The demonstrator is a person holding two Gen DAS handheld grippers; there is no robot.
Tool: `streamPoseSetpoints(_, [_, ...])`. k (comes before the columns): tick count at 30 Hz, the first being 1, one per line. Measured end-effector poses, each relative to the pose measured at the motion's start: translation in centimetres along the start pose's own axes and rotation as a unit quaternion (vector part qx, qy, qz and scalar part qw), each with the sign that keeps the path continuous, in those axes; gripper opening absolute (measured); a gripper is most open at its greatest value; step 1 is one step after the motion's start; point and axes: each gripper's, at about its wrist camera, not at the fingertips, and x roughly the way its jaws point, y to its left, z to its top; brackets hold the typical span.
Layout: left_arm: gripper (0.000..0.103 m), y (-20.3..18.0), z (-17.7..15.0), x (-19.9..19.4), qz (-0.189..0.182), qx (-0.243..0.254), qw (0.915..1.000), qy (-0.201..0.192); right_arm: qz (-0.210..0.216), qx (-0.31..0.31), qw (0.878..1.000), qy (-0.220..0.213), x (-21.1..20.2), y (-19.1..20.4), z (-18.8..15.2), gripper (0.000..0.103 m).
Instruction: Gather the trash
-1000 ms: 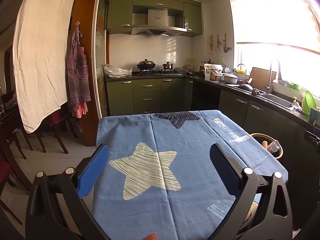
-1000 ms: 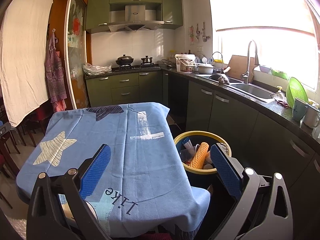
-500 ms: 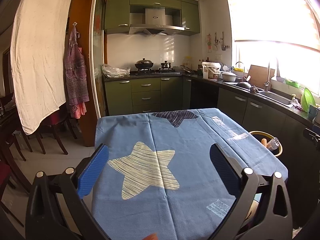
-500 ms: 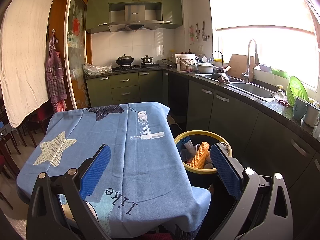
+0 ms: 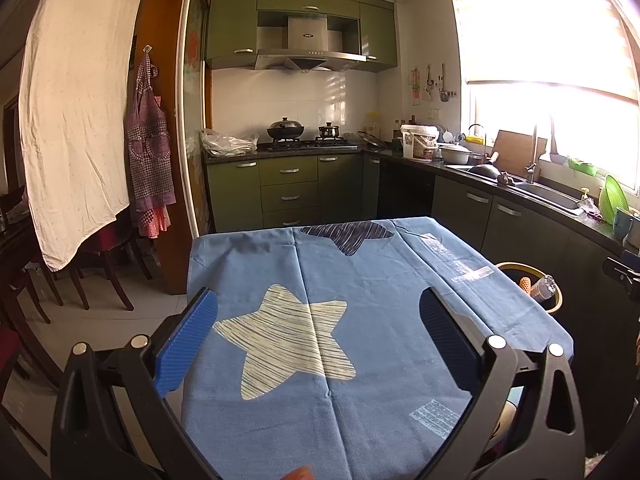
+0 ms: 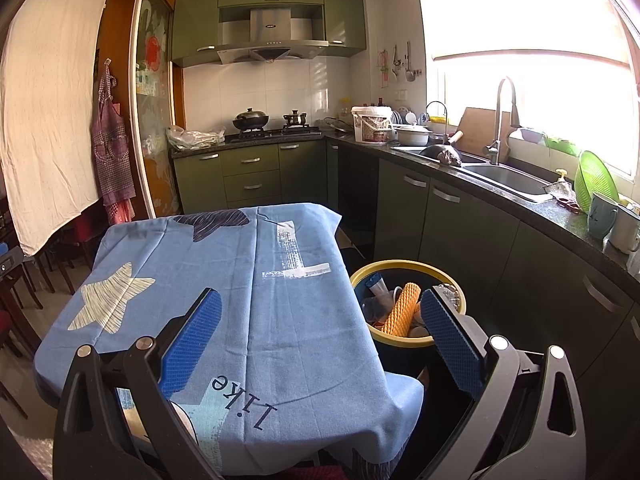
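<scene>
Trash bin (image 6: 408, 270) upright, orange roll (image 6: 400, 310) leaning inside.

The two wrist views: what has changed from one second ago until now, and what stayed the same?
Almost nothing changed. The left wrist view drifted slightly, so the blue tablecloth sits a little differently in frame. Nothing was taken hold of or let go: the left claw and the right claw stay open and empty. The yellow-rimmed trash bin beside the table keeps its contents, including the orange foam net.
</scene>
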Motion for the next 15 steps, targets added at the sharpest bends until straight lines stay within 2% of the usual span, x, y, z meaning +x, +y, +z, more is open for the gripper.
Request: streamPoseSetpoints(15, [0.096, -0.04, 0.3, -0.22, 0.0, 0.006, 1.0, -0.006, 0.003, -0.002, 1.0, 0.0, -0.01, 0.28, 0.02, 0.098])
